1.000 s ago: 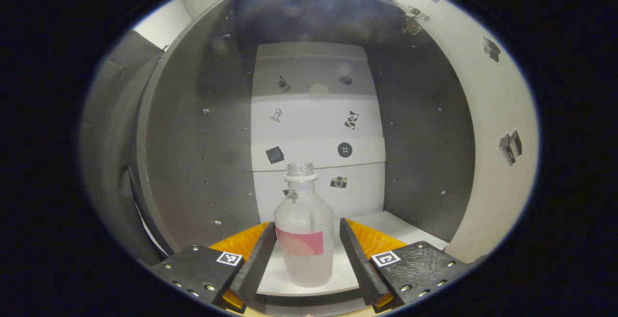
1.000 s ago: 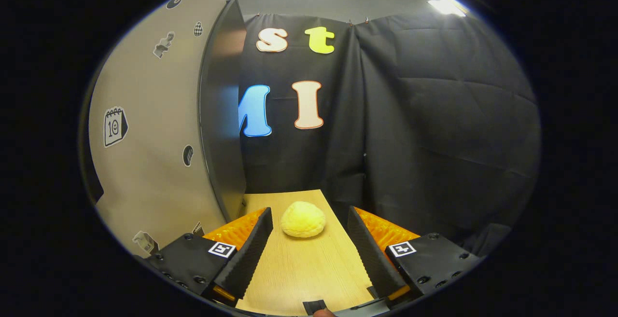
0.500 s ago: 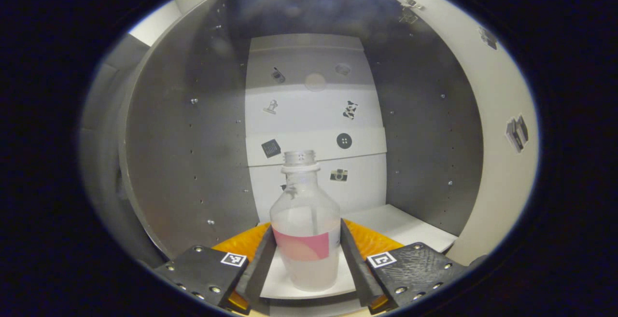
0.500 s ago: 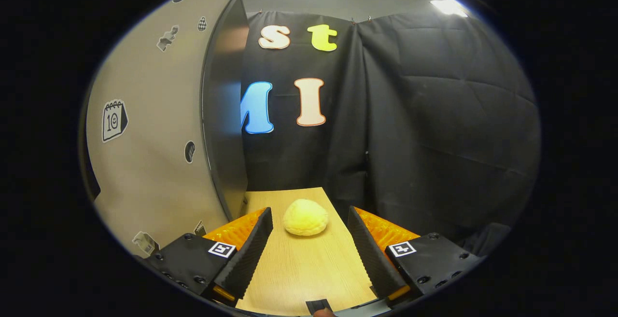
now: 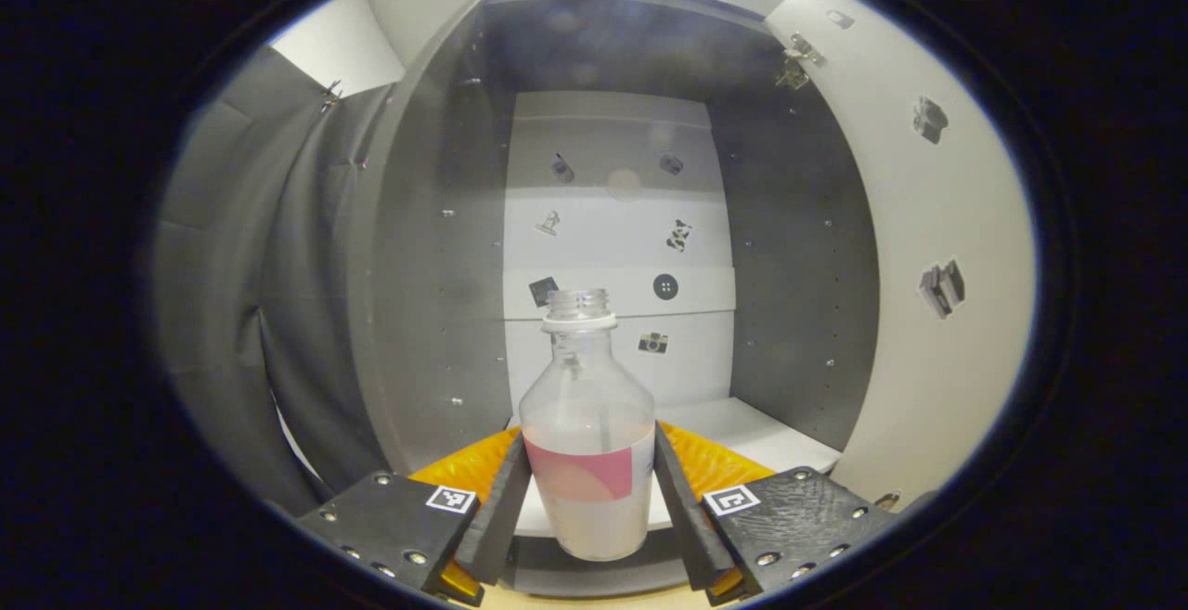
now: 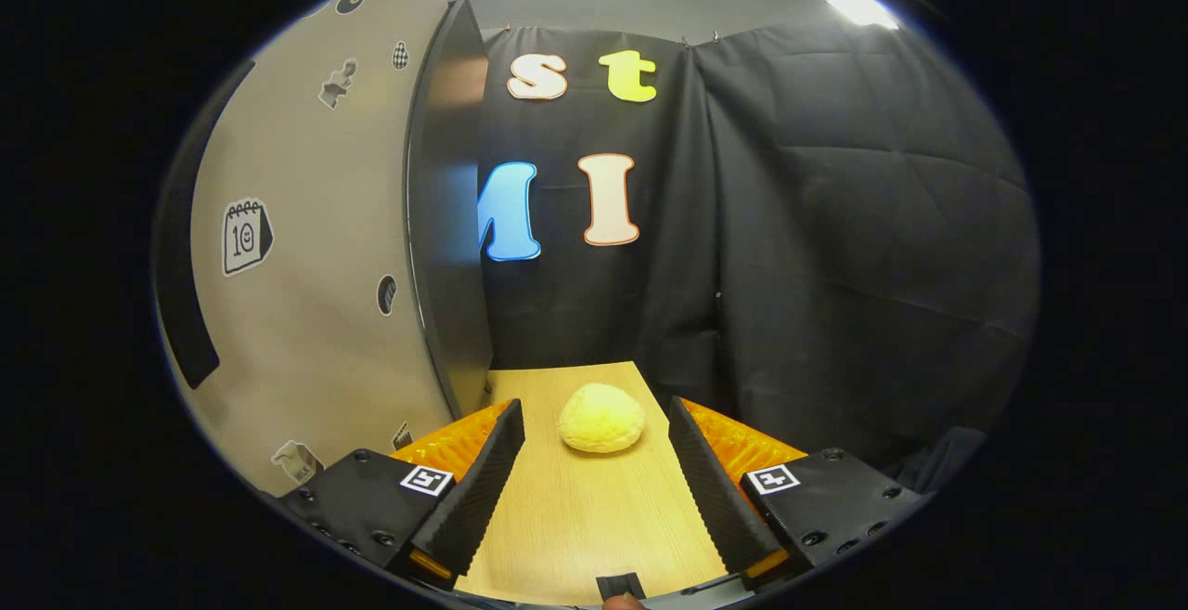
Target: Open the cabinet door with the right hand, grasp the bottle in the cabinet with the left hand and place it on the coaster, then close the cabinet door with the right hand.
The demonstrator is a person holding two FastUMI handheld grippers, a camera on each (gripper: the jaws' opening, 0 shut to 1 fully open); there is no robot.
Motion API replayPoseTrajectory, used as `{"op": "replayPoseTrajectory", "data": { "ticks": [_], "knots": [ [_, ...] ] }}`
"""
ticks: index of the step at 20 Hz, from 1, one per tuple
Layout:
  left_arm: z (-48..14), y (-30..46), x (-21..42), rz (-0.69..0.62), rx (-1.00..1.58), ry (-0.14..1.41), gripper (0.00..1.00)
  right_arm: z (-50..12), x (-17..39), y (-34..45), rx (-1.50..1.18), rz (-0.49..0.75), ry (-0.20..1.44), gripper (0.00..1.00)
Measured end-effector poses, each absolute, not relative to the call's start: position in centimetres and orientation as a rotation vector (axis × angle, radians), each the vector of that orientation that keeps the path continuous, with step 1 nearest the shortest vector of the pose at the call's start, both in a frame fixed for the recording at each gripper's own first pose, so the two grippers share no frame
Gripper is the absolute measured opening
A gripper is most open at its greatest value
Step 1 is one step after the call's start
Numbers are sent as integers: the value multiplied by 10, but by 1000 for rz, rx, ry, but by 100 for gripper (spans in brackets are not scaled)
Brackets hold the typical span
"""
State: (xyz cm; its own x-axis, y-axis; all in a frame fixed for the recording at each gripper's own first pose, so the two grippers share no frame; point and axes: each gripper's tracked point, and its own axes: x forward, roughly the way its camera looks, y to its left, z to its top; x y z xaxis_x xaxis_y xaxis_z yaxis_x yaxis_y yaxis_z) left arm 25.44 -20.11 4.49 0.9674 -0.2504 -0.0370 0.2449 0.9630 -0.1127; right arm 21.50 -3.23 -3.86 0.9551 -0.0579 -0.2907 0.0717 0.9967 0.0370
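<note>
Left gripper view: left gripper jaws clenched on the bottle, lifted at the cabinet mouth; the uncapped, smooth bottle could slip or tilt. Right gripper jaws released, empty above the tabletop.

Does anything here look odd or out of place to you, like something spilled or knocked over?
Nothing looks spilled or knocked over. The bottle stands upright between the left gripper fingers, though it has no cap. The one oddity is a yellow bun-like lump lying on the wooden table beside the open cabinet door.
</note>
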Motion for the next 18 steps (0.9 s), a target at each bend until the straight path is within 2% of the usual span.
{"op": "replayPoseTrajectory", "data": {
  "ticks": [6,7,8,9,10,12,17,18],
  "knots": [
    [33,-169,199,-213,-121,36,71,-36,200,-29,55,-28,282,99],
    [31,-163,191,-203,-125,34,71,-34,198,-29,56,-22,278,94],
    [29,-157,181,-195,-129,32,71,-34,196,-27,57,-15,276,99],
    [27,-151,172,-187,-130,29,71,-33,193,-26,58,-10,274,94],
    [25,-145,163,-180,-130,24,74,-33,190,-26,59,-6,272,94],
    [21,-134,146,-167,-125,17,71,-32,185,-25,63,-2,269,94],
    [8,-111,107,-144,-127,8,71,-30,172,-24,89,4,254,94],
    [5,-107,99,-140,-128,6,74,-30,170,-25,93,1,248,94]
  ]
}}
